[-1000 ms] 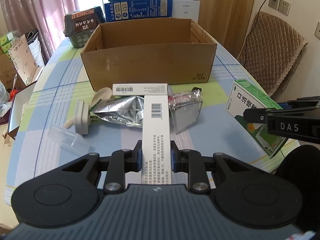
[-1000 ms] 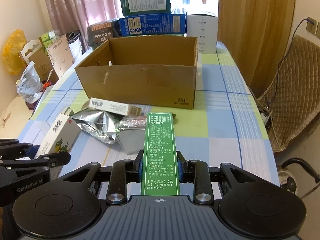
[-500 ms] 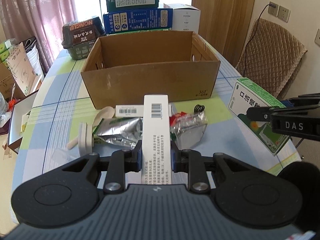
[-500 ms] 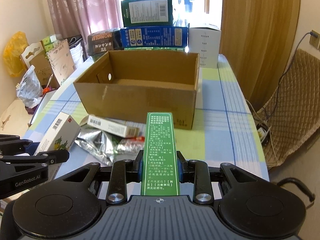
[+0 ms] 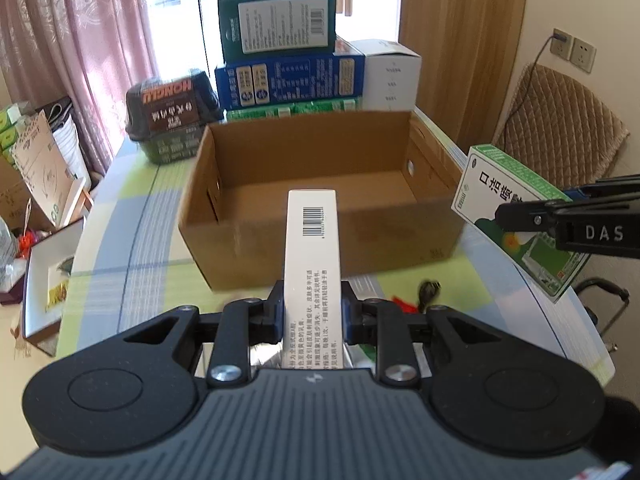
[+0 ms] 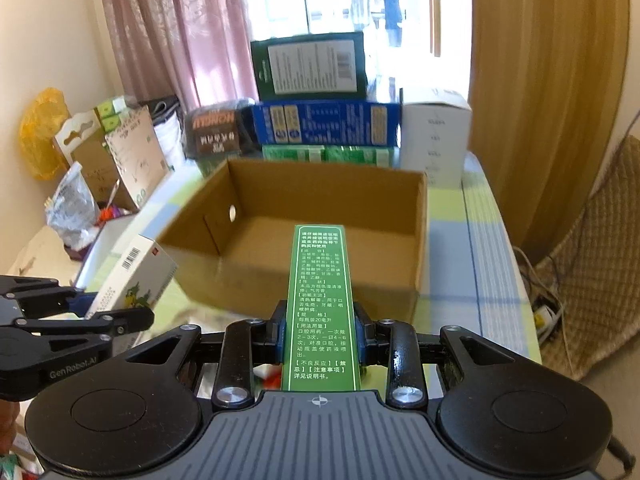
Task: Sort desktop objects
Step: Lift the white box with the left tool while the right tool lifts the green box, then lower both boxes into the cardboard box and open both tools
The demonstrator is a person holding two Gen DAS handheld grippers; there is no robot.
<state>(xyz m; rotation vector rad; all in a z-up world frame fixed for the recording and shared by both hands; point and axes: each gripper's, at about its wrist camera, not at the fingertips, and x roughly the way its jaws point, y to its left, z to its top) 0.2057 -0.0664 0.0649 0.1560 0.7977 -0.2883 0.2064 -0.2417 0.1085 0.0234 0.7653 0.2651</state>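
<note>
Fingers on the left gripper (image 5: 312,314) are pinched tight around a long white box (image 5: 312,248) with a barcode on top, and the box sticks straight out ahead with its far end up over the near wall of the cardboard box (image 5: 320,240). Same deal on the other side: the right gripper (image 6: 319,334) is clamped on a green box (image 6: 319,296) covered in white Chinese print, also held off the table and reaching over the carton's front edge. From the left camera you can see the green one from its face side too, white and green with a little picture, hanging to the right of the carton.

The carton itself is open at the top, brown, with small round holes in the side walls. As far as I can see its floor is bare cardboard, but the near part is hidden behind the two held boxes.

Just under the left gripper there's some leftover stuff on the checked tablecloth (image 5: 132,240): a bit of something red (image 5: 402,302) and a small black thing (image 5: 429,290), both too blurry to name.

Behind the carton is a pile of packaging: a blue box (image 5: 289,80) with a dark green box (image 5: 278,24) on top, a white carton (image 5: 390,74) to the right, and a dark tub (image 5: 173,114) to the left.
</note>
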